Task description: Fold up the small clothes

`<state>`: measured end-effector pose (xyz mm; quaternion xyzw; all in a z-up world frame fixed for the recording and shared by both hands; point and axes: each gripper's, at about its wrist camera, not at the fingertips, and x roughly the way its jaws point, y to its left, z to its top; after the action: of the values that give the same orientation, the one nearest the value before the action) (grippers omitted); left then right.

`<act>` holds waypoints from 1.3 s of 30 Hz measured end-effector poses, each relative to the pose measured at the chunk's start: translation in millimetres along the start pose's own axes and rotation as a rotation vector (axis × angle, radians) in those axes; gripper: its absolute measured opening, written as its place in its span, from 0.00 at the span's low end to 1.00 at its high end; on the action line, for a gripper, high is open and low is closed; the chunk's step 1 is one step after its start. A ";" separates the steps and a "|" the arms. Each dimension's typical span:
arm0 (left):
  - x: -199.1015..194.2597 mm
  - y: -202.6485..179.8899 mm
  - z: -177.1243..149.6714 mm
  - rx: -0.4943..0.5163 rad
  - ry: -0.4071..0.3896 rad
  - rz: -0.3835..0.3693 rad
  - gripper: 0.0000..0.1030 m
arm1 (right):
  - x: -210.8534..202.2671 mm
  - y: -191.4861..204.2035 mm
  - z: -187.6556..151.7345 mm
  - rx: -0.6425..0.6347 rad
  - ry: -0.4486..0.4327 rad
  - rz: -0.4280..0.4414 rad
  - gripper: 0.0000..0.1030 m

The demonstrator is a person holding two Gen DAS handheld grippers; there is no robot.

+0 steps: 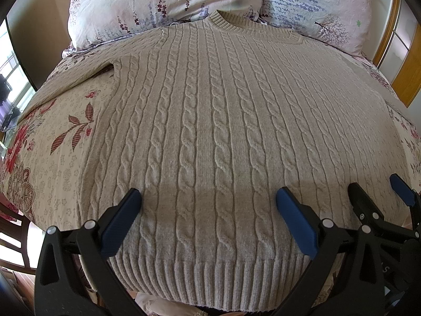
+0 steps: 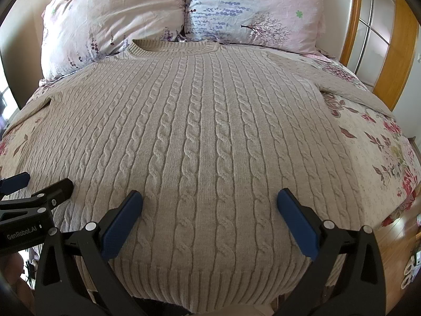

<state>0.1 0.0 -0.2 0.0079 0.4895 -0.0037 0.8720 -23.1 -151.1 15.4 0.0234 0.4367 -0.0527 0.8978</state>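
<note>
A beige cable-knit sweater (image 1: pixel 210 121) lies flat, front up, on the bed, collar toward the pillows and ribbed hem toward me; it also fills the right wrist view (image 2: pixel 210 131). Its sleeves spread out to both sides. My left gripper (image 1: pixel 209 202) is open and empty, hovering just above the hem area, left of centre. My right gripper (image 2: pixel 210 205) is open and empty above the hem, right of centre. The right gripper shows at the right edge of the left wrist view (image 1: pixel 379 192), and the left gripper at the left edge of the right wrist view (image 2: pixel 39 184).
Two floral pillows (image 2: pixel 115 18) (image 2: pixel 252 8) lie behind the collar. A floral bedsheet (image 1: pixel 58 142) covers the bed. A wooden-framed glass door (image 2: pixel 379 42) stands at the right. A dark wooden chair (image 1: pixel 15 239) is at the bed's lower left.
</note>
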 end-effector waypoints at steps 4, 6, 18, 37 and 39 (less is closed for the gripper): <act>0.0 0.0 0.0 0.000 0.000 0.000 0.98 | 0.0 0.0 0.0 0.000 0.001 0.000 0.99; 0.0 0.0 0.0 0.000 0.000 0.000 0.98 | -0.1 0.1 0.0 0.000 0.000 0.000 0.99; 0.0 0.0 0.0 0.000 0.000 0.000 0.98 | -0.3 -0.1 0.0 0.000 0.001 0.000 0.99; 1.1 -0.7 6.7 0.004 0.027 -0.002 0.98 | 0.1 1.6 0.1 -0.014 0.007 0.005 0.99; 1.1 -0.2 6.7 0.008 0.034 -0.004 0.98 | 0.1 0.3 -0.3 -0.025 -0.002 0.014 0.99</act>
<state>6.4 -0.3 2.4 0.0108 0.5044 -0.0072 0.8634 -23.3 -150.8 15.2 0.0149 0.4364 -0.0410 0.8987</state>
